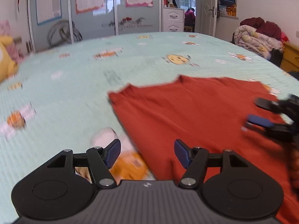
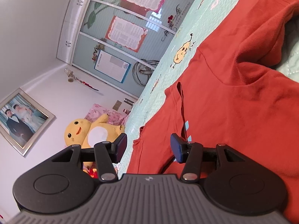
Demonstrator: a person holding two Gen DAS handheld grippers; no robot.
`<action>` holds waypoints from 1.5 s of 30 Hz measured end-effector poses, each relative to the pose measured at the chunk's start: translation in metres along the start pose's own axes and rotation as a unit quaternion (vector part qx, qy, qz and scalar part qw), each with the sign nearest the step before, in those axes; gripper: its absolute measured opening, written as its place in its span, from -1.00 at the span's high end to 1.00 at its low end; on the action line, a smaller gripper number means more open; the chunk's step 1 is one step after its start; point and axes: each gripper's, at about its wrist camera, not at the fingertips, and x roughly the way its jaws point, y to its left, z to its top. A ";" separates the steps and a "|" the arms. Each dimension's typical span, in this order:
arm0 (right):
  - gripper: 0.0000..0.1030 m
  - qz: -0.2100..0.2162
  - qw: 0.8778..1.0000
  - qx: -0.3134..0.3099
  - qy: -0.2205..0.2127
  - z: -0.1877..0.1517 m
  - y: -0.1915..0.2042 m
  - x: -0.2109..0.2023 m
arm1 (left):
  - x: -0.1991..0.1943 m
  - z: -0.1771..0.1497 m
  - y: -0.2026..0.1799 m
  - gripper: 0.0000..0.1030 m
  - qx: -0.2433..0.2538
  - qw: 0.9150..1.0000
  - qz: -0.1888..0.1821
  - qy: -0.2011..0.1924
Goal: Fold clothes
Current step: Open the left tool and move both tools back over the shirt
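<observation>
Plainly, both claws, left claw (image 1: 147,154) and right claw (image 2: 149,147), hover released over the red shirt (image 1: 196,115).

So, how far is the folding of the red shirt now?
Done: the shirt lies spread on the bed, but its sleeve end is bunched and no fold shows. In hand: nothing; the left claw and right claw are open above it. Left: all the folds.
</observation>
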 end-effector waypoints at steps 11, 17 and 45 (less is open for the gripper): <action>-0.01 0.029 0.985 -0.011 0.168 -0.035 0.031 -0.025 | -0.109 -0.105 -0.021 -0.35 -0.193 0.980 -0.049 -0.018; -0.08 0.034 0.969 -0.007 0.243 -0.067 0.052 -0.049 | -0.150 -0.139 -0.043 -0.36 -0.233 0.970 -0.066 -0.035; 0.92 0.007 0.959 0.102 0.264 -0.102 0.039 -0.076 | -0.107 -0.147 0.005 0.98 -0.278 0.959 -0.061 -0.009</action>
